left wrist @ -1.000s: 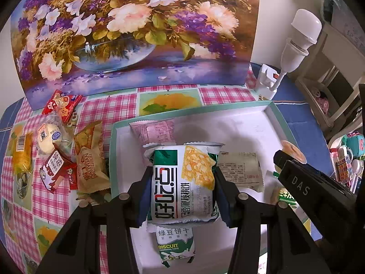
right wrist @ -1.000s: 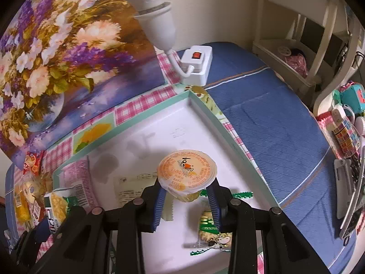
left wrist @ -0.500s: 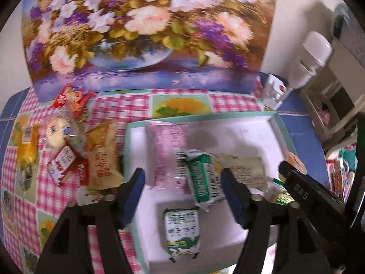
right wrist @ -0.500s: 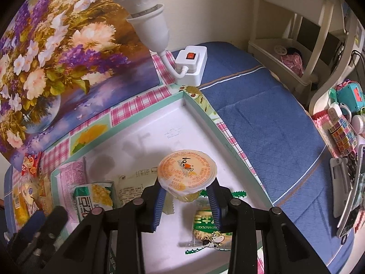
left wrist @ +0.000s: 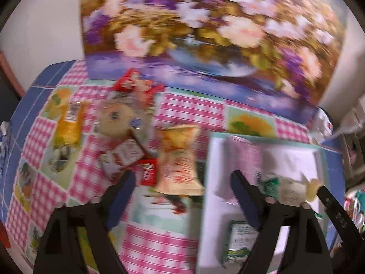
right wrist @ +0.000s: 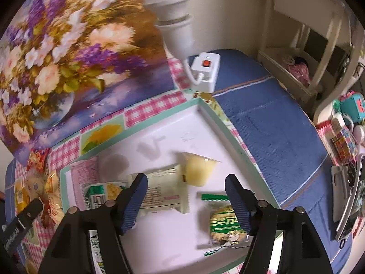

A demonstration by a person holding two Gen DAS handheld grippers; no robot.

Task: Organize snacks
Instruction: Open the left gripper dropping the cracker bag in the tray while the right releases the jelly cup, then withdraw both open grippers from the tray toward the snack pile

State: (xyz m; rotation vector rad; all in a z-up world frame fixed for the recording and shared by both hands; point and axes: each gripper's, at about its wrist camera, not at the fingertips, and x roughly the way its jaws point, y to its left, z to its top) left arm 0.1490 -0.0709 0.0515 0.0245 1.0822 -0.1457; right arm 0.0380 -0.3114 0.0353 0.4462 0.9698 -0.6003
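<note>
Snacks: several packets lie in the white tray with its mint-green rim; others lie loose on the checked cloth beside the tray's left edge.
Jelly cup: pale yellow jelly cup lies tipped on its side near the tray's middle, apart from the claw.
Labels in tray: green packet near the front right edge carries yellow Chinese characters, too blurred to read; green-and-white packet by the left edge has print and a barcode; cream packet shows small unreadable text; pink packet sits in the back left corner.
Loose snacks: orange-tan bag, red sachets, round pastry, yellow packet; motion blur hides their writing.
Left gripper: fingers spread wide, holding nothing, over the cloth at the tray's left edge.
Right gripper: fingers spread, empty, above the tray.
Surface: pink-checked fruit-print cloth over blue fabric.
Room: flower painting leans against the wall; white switched socket with a lamp; cream shelf on the right.
</note>
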